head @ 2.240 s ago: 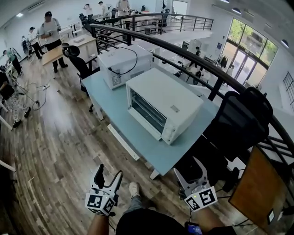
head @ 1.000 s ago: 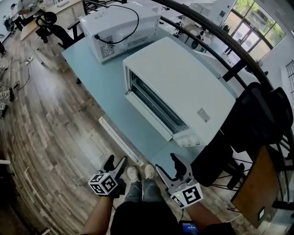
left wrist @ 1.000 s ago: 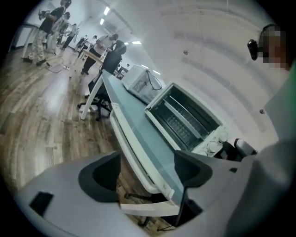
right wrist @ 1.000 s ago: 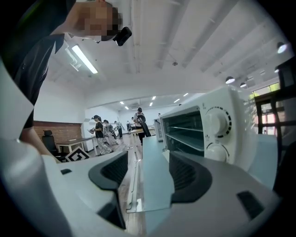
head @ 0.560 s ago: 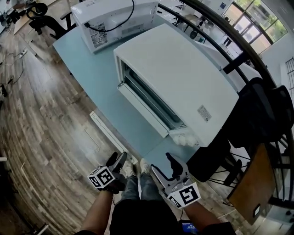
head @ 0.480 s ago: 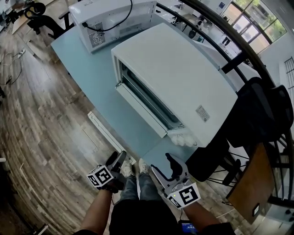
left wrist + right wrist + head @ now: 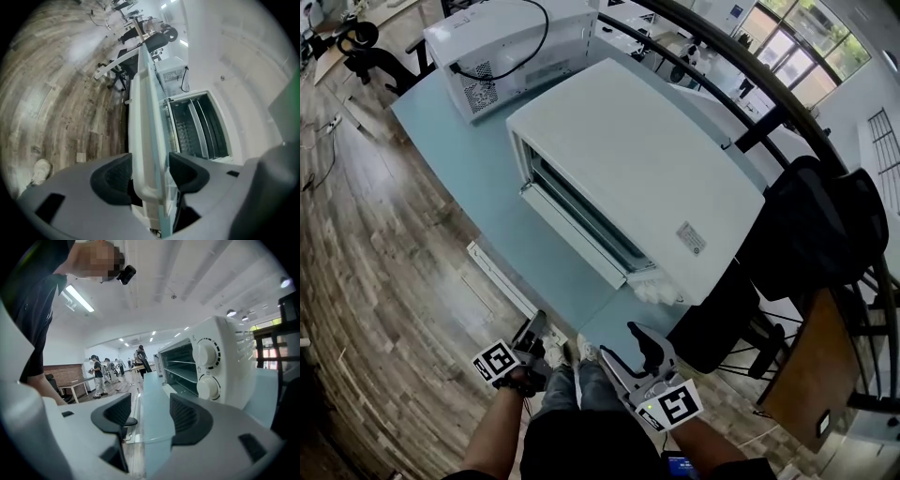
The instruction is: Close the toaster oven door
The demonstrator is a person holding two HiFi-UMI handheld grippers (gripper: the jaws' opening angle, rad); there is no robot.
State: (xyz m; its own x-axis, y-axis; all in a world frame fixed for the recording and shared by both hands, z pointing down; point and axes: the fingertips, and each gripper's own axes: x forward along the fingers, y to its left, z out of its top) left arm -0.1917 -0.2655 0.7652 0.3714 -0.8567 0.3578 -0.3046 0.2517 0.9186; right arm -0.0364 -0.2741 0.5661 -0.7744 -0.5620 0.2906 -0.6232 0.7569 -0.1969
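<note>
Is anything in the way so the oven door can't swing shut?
Nothing visible is. The door is folded down over the blue table with nothing lying on it. Inside the toaster oven only the wire racks show, and nothing sticks out of the opening.

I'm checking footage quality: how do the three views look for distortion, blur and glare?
Head view: sharp, but fisheye bows the table edges and railing. Left gripper view: rolled sideways, dark circular vignette, floor soft and washed. Right gripper view: ceiling light glares; toaster oven looks clear.
</note>
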